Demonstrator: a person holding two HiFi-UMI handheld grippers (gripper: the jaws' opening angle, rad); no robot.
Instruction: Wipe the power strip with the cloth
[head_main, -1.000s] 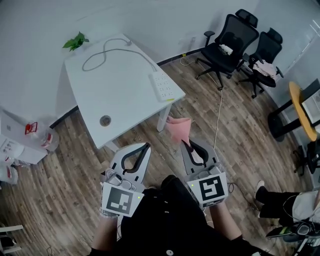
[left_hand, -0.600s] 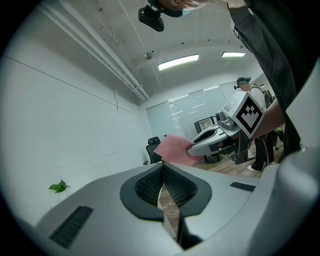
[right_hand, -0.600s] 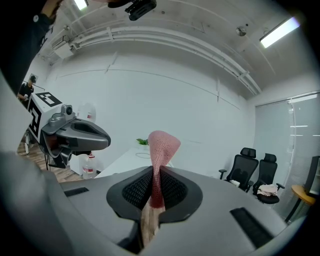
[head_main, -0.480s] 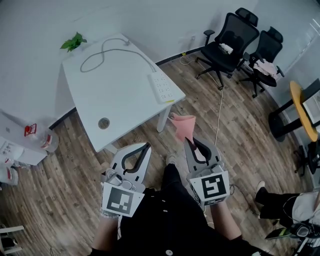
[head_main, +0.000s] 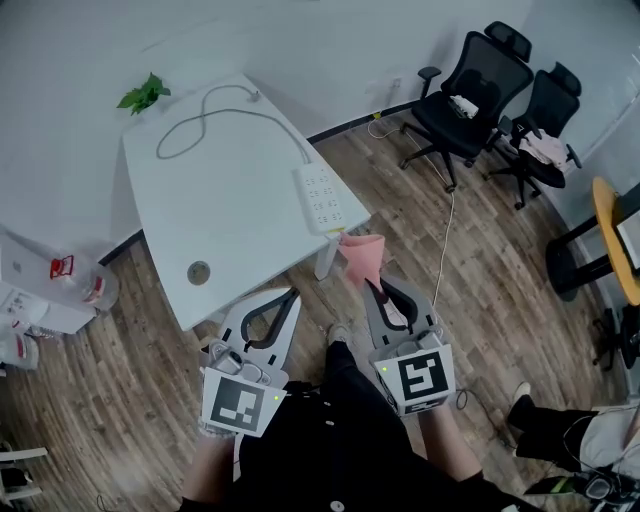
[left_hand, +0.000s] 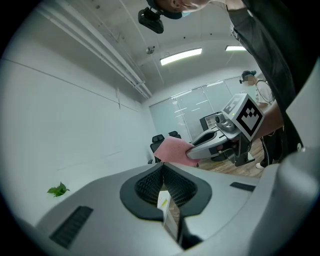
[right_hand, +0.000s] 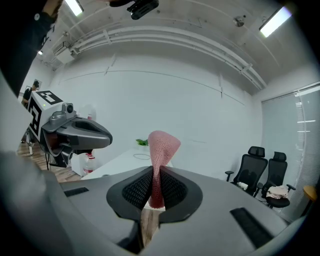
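1. Right gripper (right_hand: 156, 172): jaws clamped on the pink cloth (right_hand: 162, 145), which stands up out of the pads in a loose fold.
2. Left gripper (left_hand: 162, 169): jaws pressed together, nothing between them.
3. Both grippers sit side by side low in the head view, over the wooden floor (head_main: 470, 250), on the near side of the white table (head_main: 220, 230).
4. The cloth's free end pokes forward just beside the table's near right corner.
5. The power strip (head_main: 322, 190) lies flat along the table's right edge, near that corner and apart from the cloth.
6. Its grey cable (head_main: 200, 120) loops back across the tabletop toward the wall; a small green plant (head_main: 143, 95) shows at the far left corner.
7. Two black office chairs (head_main: 470, 85) stand well off to the right.
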